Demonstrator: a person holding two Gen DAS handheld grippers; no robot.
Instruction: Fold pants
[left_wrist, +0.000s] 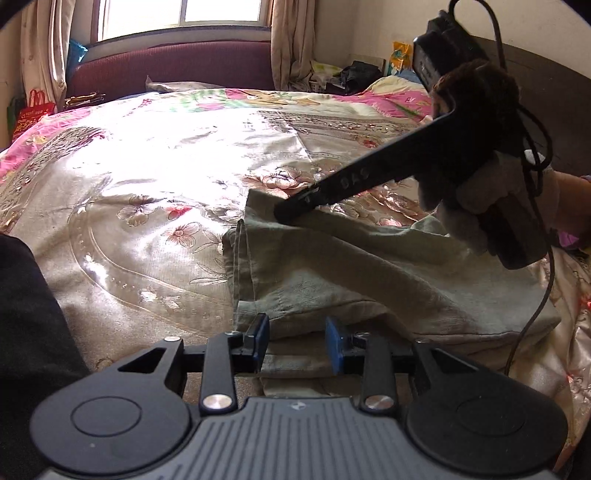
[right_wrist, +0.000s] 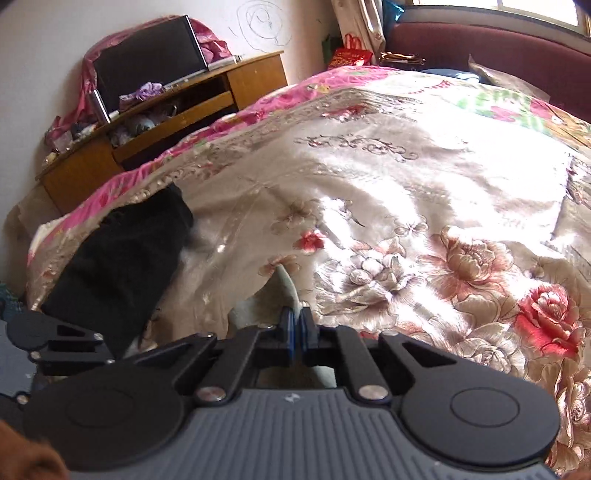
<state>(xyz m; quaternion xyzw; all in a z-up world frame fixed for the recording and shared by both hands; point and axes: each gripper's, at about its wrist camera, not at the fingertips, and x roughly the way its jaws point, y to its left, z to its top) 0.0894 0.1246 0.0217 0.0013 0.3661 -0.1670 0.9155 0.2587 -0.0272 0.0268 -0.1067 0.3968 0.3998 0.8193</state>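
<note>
The pale green pants (left_wrist: 369, 269) lie folded on the flowered bedspread (left_wrist: 147, 192), right of centre in the left wrist view. My left gripper (left_wrist: 299, 341) hovers at their near edge, its blue pads (left_wrist: 263, 338) apart, with cloth lying under the gap but not pinched. My right gripper (left_wrist: 291, 212) reaches in from the right, held by a gloved hand (left_wrist: 480, 199), its tips at the pants' far left corner. In the right wrist view the right gripper (right_wrist: 295, 328) is shut on a peak of green cloth (right_wrist: 286, 282) that sticks up past the pads.
A black garment (right_wrist: 122, 258) lies on the bed's left side, also seen at the left edge (left_wrist: 29, 314). A wooden cabinet (right_wrist: 166, 110) stands beyond the bed. A maroon headboard (left_wrist: 173, 66) and window are at the far end. A cable (left_wrist: 532, 314) trails over the pants.
</note>
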